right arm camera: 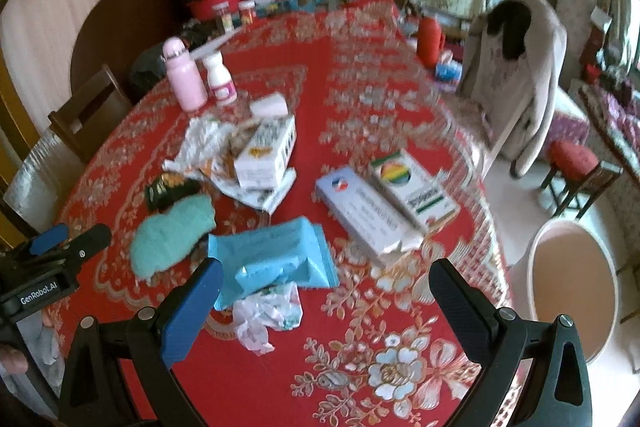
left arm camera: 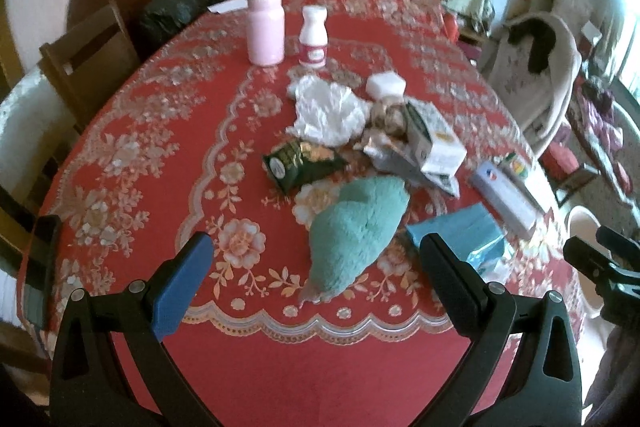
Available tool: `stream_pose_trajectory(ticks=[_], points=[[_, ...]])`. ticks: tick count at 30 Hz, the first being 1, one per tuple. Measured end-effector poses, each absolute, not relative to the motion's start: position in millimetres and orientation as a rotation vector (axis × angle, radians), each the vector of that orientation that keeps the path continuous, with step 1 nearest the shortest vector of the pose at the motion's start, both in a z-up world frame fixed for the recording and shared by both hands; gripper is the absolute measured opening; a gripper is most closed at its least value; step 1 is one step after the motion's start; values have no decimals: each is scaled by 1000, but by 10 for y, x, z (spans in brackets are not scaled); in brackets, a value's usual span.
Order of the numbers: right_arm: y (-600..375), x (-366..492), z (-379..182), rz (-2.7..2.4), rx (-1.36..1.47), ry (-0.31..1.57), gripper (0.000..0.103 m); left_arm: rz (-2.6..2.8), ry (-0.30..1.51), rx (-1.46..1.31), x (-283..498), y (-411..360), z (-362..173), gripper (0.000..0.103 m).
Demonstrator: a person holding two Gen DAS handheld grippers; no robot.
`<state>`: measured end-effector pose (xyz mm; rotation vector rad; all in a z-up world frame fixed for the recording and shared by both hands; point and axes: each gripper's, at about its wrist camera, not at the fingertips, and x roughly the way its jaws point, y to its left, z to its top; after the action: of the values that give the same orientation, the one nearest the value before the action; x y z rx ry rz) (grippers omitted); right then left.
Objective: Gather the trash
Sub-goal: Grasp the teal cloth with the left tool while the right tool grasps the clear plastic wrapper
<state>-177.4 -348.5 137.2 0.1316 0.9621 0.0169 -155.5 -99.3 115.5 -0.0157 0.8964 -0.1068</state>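
Trash lies on the red floral tablecloth (left arm camera: 160,131): crumpled white paper (left arm camera: 326,111), a dark green snack wrapper (left arm camera: 300,163), a torn white carton (left arm camera: 434,143), two flat boxes (right arm camera: 384,203), a blue tissue pack (right arm camera: 276,259) and a crumpled wrapper (right arm camera: 268,315). A teal cloth (left arm camera: 356,231) lies near the front. My left gripper (left arm camera: 316,275) is open and empty above the near edge, in front of the teal cloth. My right gripper (right arm camera: 326,307) is open and empty, just right of the crumpled wrapper. A pink bin (right arm camera: 572,291) stands on the floor to the table's right.
A pink bottle (left arm camera: 265,25) and a small white bottle (left arm camera: 314,37) stand at the far side, a white block (left arm camera: 386,87) near them. Wooden chairs (left arm camera: 88,63) stand at left. A chair draped with a coat (right arm camera: 516,79) and a red stool (right arm camera: 576,167) stand at right.
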Motion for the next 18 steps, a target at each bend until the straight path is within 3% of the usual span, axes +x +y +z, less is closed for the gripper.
stream_pose_trajectory(ticks=[8, 11, 13, 18], points=[[-3442, -1741, 978, 93, 161, 1099, 100, -165, 955, 21, -1233, -996, 961, 102], [-3365, -1709, 825, 136, 186, 1145, 86, -191, 977, 31, -1102, -1024, 879, 102], [-3319, -1683, 742, 153, 197, 1166, 84, -205, 1001, 41, -1001, -1053, 807, 102], [-3207, -1570, 606, 193, 219, 1204, 66, -238, 1038, 74, -820, -1140, 676, 102]])
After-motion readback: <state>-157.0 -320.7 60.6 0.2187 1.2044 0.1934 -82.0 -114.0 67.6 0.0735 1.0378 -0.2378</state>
